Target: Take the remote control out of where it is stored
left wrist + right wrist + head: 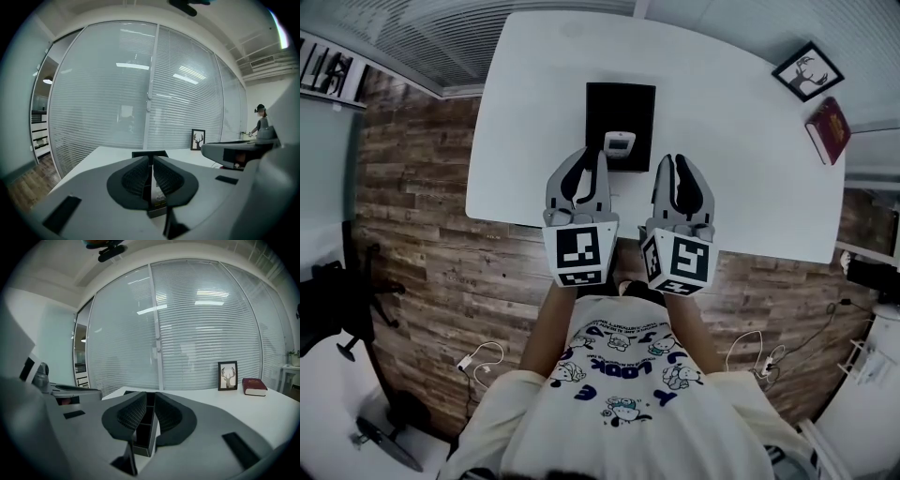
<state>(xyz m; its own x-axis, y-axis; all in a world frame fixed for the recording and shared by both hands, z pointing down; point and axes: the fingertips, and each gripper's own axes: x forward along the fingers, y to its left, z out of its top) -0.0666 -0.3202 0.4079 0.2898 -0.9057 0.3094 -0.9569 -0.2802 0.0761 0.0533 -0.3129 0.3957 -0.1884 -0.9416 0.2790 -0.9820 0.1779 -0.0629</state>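
On a white table (741, 141), a white remote control (620, 144) stands at the near end of a black holder (621, 103), untouched. A person holds two grippers just short of it, at the table's near edge. The left gripper (586, 152) has its jaws pressed together on nothing; the right gripper (675, 157) has its jaws all but closed, also empty. Neither can take the remote until it opens, and a reach with closed jaws would likely shove the remote deeper or tip the holder. A pull on the remote alone could also drag the holder up with it, unless the other gripper steadies it.
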